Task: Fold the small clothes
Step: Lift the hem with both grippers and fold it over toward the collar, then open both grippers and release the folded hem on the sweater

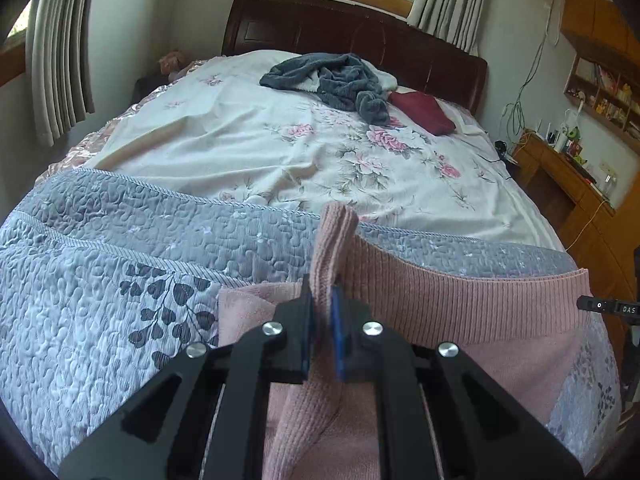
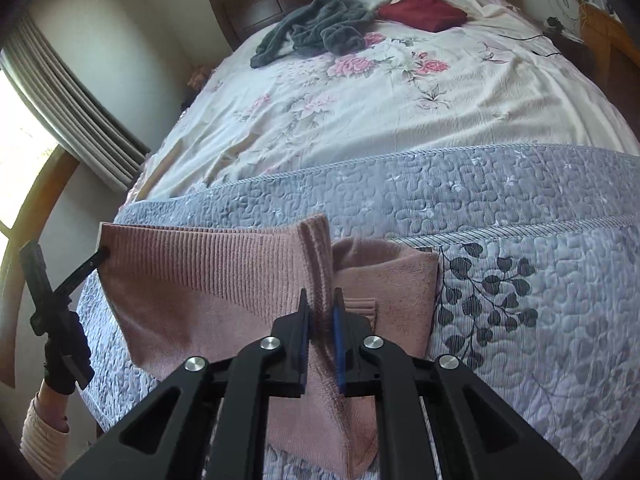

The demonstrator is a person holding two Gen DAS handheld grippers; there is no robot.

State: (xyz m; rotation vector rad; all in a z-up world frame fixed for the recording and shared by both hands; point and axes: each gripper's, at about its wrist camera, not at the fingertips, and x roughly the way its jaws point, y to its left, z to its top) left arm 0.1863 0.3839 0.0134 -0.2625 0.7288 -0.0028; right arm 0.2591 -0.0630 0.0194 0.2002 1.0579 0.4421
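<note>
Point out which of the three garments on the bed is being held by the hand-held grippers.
The pink ribbed knit, at the bed's foot. Left hand-held gripper and right hand-held gripper pinch it; the grey garment and the red one lie untouched by the headboard.

Left tongs [image 1: 321, 312] pinched shut on pink cloth [image 1: 460, 292], right tongs [image 2: 321, 312] pinched shut too, black-gloved hand [image 2: 64, 356] gripped left handle

The garment [image 1: 460, 300] hangs over the quilt [image 1: 100, 280] at the bed's foot, with a crumpled blanket [image 1: 340, 80] far behind.
</note>
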